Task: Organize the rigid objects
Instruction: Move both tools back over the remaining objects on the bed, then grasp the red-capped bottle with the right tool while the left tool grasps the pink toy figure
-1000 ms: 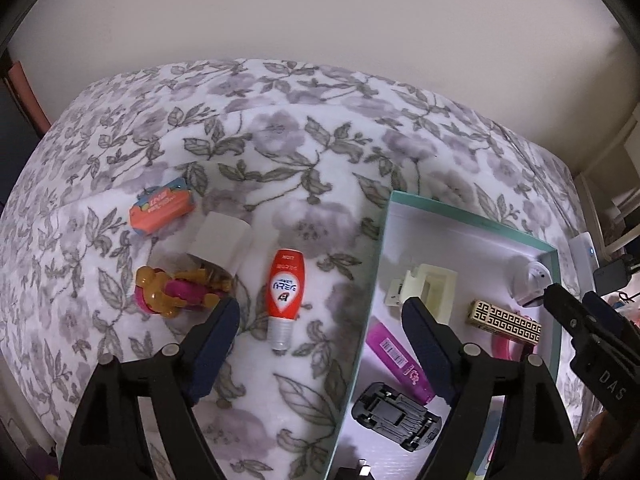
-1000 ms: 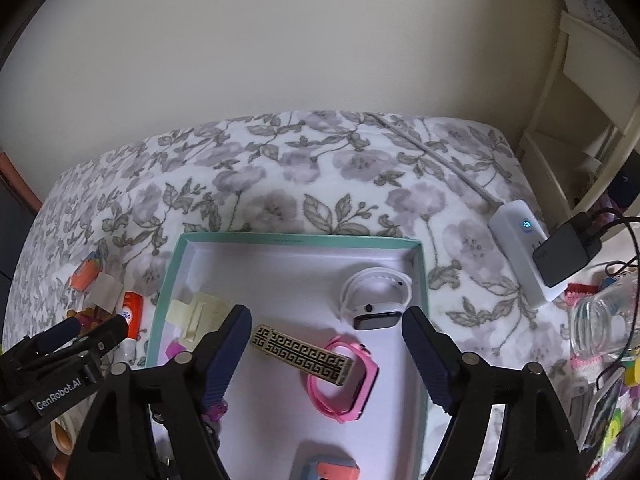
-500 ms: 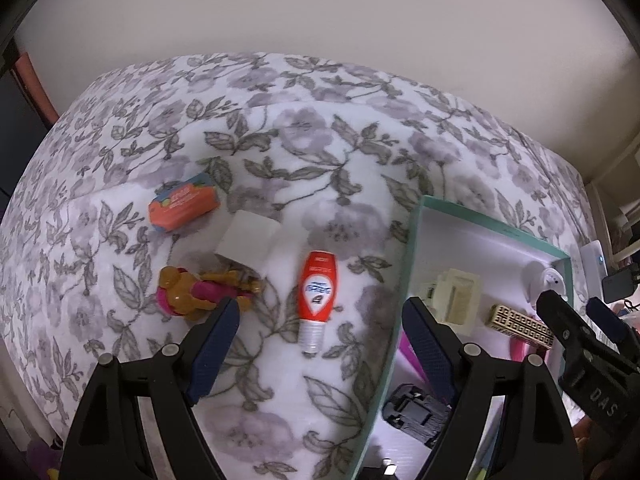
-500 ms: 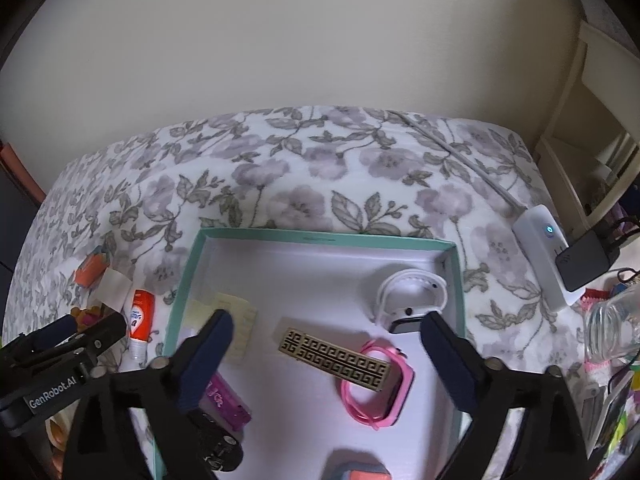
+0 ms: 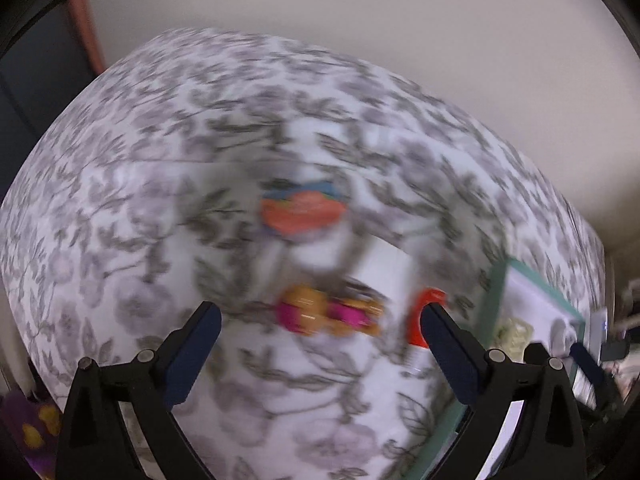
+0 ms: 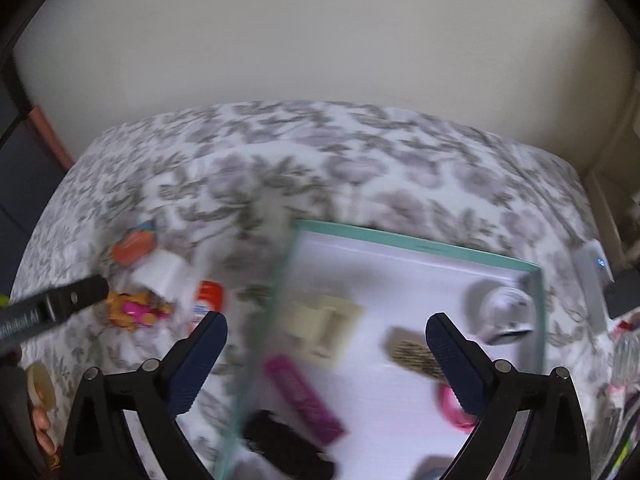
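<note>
Left hand-held gripper [image 5: 320, 316]: jaws opening, empty, hanging above orange-pink toy figure [image 5: 328, 314] | Right hand-held gripper [image 6: 326, 330]: standing wide, empty | Teal box [image 6: 416, 245]: sitting at 3 o'clock

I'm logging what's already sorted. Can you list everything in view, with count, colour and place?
box: 1, teal rim, white floor, on floral bedspread
cream block: 1, in box
magenta tube: 1, in box
black toy car: 1, in box
gold patterned bar: 1, in box
white watch: 1, in box
pink watch: 1, in box
orange packet: 1, on bedspread
white box: 1, on bedspread
doll: 1, orange-pink, on bedspread
red bottle: 1, on bedspread
left tongs: opening, empty
right tongs: open, empty
</note>
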Action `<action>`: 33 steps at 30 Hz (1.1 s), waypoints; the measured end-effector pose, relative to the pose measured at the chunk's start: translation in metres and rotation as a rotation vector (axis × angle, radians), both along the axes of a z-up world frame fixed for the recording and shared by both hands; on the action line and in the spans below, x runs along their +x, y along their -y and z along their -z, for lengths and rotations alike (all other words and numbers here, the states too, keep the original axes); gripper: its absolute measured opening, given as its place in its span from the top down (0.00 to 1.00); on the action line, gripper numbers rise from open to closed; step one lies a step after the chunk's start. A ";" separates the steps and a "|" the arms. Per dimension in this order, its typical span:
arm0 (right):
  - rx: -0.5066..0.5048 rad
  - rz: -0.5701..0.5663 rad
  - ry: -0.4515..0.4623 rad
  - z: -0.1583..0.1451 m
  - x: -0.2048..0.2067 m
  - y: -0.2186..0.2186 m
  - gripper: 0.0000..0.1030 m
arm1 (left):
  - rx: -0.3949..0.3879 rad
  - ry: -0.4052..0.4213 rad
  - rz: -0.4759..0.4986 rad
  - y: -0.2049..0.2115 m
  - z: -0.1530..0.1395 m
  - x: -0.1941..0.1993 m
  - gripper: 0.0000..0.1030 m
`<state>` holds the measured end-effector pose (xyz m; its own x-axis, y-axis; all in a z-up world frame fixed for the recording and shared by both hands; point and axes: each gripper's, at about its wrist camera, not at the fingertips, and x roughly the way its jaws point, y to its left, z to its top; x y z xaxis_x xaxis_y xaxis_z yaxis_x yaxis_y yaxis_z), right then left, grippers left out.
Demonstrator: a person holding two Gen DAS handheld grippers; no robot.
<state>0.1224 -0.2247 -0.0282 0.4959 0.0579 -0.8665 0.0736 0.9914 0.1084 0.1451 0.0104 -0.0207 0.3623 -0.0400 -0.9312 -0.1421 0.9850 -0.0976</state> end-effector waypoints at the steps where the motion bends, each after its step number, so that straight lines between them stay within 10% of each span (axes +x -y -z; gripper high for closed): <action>1: 0.005 -0.010 0.003 0.000 0.001 -0.007 0.02 | -0.002 0.001 -0.025 -0.012 -0.001 0.001 0.03; 11: 0.015 -0.108 0.014 0.011 0.011 -0.068 0.07 | -0.051 0.012 -0.157 -0.075 0.002 0.003 0.03; 33: 0.033 -0.096 -0.100 0.059 0.019 -0.083 0.61 | -0.175 -0.093 0.033 -0.018 0.046 0.013 0.03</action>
<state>0.1410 -0.1414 -0.0872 0.3981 0.1304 -0.9080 -0.0097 0.9904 0.1380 0.1585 0.0283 -0.0669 0.2707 -0.2152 -0.9383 -0.1260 0.9584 -0.2562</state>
